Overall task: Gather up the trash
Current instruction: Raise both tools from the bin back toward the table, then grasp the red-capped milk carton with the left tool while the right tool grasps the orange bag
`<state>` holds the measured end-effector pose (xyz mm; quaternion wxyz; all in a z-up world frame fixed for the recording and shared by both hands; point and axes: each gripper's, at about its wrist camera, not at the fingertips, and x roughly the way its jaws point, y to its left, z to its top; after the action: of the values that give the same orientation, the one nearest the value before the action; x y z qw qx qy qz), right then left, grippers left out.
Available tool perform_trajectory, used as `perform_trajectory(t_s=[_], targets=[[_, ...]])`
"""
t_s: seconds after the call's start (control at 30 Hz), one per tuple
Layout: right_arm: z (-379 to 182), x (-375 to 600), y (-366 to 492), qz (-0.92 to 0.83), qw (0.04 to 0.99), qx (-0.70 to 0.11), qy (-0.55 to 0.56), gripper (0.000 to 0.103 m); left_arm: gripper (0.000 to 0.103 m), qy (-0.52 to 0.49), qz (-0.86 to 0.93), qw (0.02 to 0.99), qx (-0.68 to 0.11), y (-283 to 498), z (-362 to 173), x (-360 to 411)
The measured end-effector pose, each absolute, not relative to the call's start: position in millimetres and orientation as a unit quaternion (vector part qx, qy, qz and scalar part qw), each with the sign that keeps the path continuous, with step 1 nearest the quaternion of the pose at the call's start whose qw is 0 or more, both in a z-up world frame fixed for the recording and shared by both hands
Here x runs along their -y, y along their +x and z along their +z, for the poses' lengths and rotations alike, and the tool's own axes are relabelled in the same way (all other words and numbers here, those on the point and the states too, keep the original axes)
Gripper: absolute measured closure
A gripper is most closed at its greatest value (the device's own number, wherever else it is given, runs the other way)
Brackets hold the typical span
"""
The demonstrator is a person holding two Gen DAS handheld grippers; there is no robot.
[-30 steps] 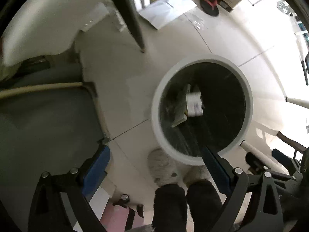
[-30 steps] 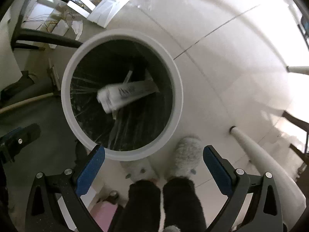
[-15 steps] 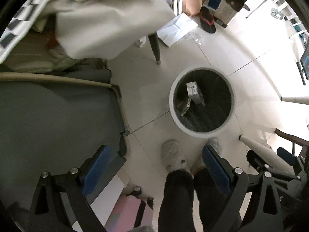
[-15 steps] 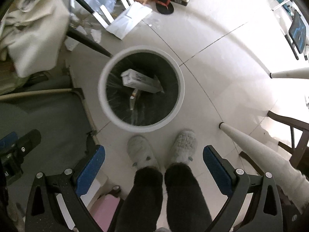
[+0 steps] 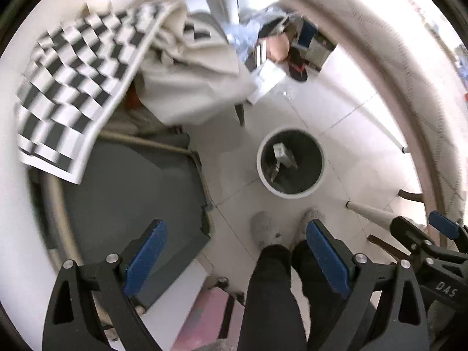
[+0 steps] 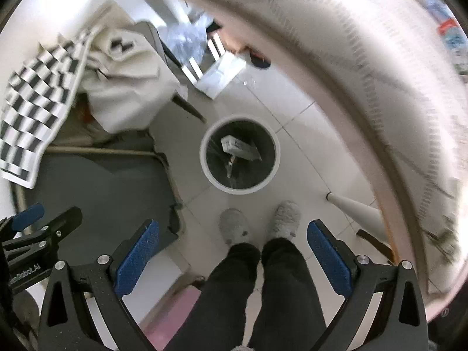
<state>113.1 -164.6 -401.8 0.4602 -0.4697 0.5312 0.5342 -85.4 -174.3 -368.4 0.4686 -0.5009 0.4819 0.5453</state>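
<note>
Both the left gripper point(image 5: 235, 251) and right gripper point(image 6: 232, 250) hang released and empty above the white bin point(image 6: 204, 162), where remaining trash risks being overlooked beyond the blurred table edge point(image 6: 365, 67).

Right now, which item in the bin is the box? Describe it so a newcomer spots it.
Find the round white-rimmed trash bin on the tiled floor, just ahead of the person's slippers. Inside its dark liner, the pale rectangular carton lies near the far side, the largest, lightest piece there, above a thin scrap.
</note>
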Motion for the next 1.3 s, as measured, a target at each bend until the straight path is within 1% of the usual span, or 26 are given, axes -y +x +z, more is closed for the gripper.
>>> perform_trajectory(t_s=[0.17, 0.3, 0.4, 0.43, 0.5, 0.53, 0.67, 0.77, 0.9, 1.0, 1.07, 1.13, 1.17, 1.23, 1.27, 1.3], targets=[[-334.0, 157.4, 148.0, 0.538, 0.48, -0.556, -0.414, 0.001, 0.005, -0.45, 0.567, 0.502, -0.473, -62.2, -304.4, 155.9], [-289.9, 139.8, 203.4, 0.527, 0.511, -0.574, -0.364, 0.001, 0.005, -0.425, 0.567, 0.532, -0.464, -20.3, -271.6, 126.1], [-266.0, 125.8, 260.7, 0.508, 0.546, -0.581, -0.327, 0.001, 0.005, -0.399, 0.554, 0.558, -0.472, 31.2, -252.5, 96.8], [-257.4, 122.8, 282.9, 0.5, 0.558, -0.585, -0.313, 0.001, 0.001, -0.396, 0.548, 0.565, -0.473, 44.5, -248.6, 90.2], [-248.4, 119.1, 323.6, 0.479, 0.581, -0.589, -0.292, 0.001, 0.0, -0.391, 0.528, 0.581, -0.48, 85.8, -242.5, 71.4], [-242.6, 117.4, 357.0, 0.463, 0.597, -0.595, -0.274, 0.001, 0.0, -0.39, 0.512, 0.594, -0.482, 114.2, -241.3, 59.7], [-244.4, 109.7, 462.9, 0.39, 0.647, -0.613, -0.231, 0.001, 0.0, -0.374, 0.471, 0.618, -0.506, 203.2, -242.7, 29.7], [-261.5, 108.6, 535.7, 0.331, 0.669, -0.634, -0.203, 0.001, 0.0, -0.379, 0.439, 0.624, -0.523, 264.2, -253.1, 6.7], [-293.3, 111.0, 593.8, 0.283, 0.675, -0.659, -0.173, 0.001, 0.001, -0.401, 0.4, 0.619, -0.544, 331.1, -276.6, -15.8], [-314.8, 106.7, 619.5, 0.259, 0.667, -0.681, -0.152, 0.001, 0.001, -0.422, 0.375, 0.601, -0.566, 367.3, -309.3, -34.0], [-326.5, 111.8, 624.8, 0.253, 0.661, -0.692, -0.141, 0.001, 0.009, -0.428, 0.373, 0.588, -0.577, 379.2, -325.3, -41.9], [-335.5, 111.0, 627.0, 0.251, 0.65, -0.705, -0.131, 0.001, 0.033, -0.434, 0.371, 0.572, -0.589, 381.1, -340.2, -48.8], [-340.0, 111.5, 627.7, 0.25, 0.643, -0.713, -0.125, 0.001, 0.037, -0.439, 0.37, 0.565, -0.593, 378.2, -346.9, -51.9], [-347.9, 114.2, 626.5, 0.249, 0.634, -0.723, -0.118, 0.001, 0.053, -0.444, 0.369, 0.564, -0.591, 369.7, -351.1, -54.8], [-350.7, 116.4, 625.3, 0.25, 0.63, -0.726, -0.116, 0.001, 0.057, -0.441, 0.37, 0.567, -0.589, 363.8, -350.2, -55.1], [-354.5, 113.2, 622.6, 0.25, 0.628, -0.728, -0.115, 0.003, 0.067, -0.435, 0.37, 0.57, -0.59, 359.5, -348.6, -54.4]])
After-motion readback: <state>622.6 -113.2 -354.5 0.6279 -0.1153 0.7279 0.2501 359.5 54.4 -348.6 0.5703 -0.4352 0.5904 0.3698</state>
